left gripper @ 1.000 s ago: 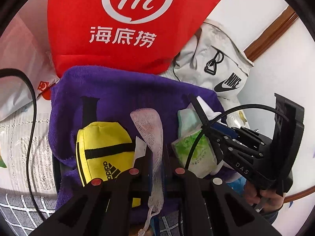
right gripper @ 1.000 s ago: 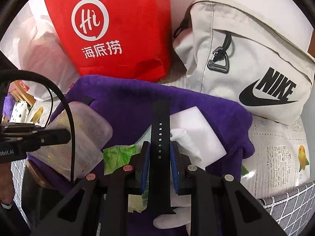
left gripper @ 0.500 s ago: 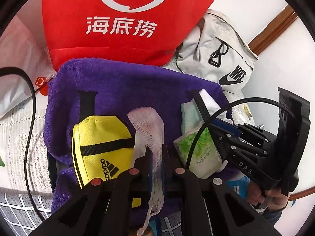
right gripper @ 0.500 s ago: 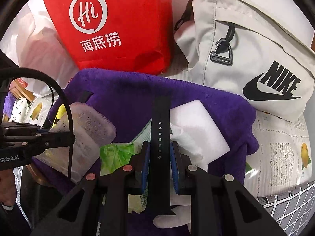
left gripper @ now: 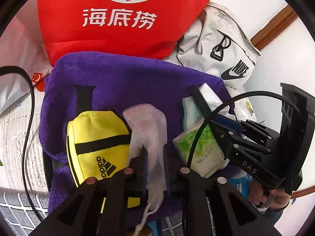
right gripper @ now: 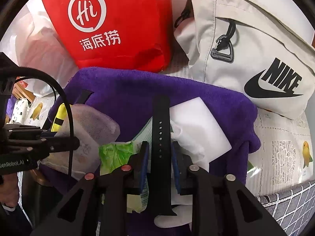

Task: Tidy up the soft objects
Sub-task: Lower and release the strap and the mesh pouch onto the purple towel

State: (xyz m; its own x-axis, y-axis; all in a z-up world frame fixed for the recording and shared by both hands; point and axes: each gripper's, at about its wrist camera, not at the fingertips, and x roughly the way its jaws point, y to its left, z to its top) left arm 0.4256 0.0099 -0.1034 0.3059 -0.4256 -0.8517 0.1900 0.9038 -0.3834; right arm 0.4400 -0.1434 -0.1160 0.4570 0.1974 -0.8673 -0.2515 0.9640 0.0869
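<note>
Two grippers work over a purple towel point(left gripper: 137, 78) filling mid-frame, w/ a red bag point(left gripper: 118, 19) at top and a grey Nike bag point(right gripper: 256, 49) upper right. Lower left of the left view lies a yellow pouch point(left gripper: 94, 137); right of centre, a green tissue pack point(left gripper: 200, 147). The left gripper point(left gripper: 155, 157) is pinched on a white mesh bag point(left gripper: 149, 125), which droops at centre bottom. The right gripper point(right gripper: 158, 153) is clamped on a black strap point(right gripper: 161, 127), centre of the right view. Risks: the limp mesh could slip out or snag the pouch; the 2 grippers sit close, so cables may tangle.
</note>
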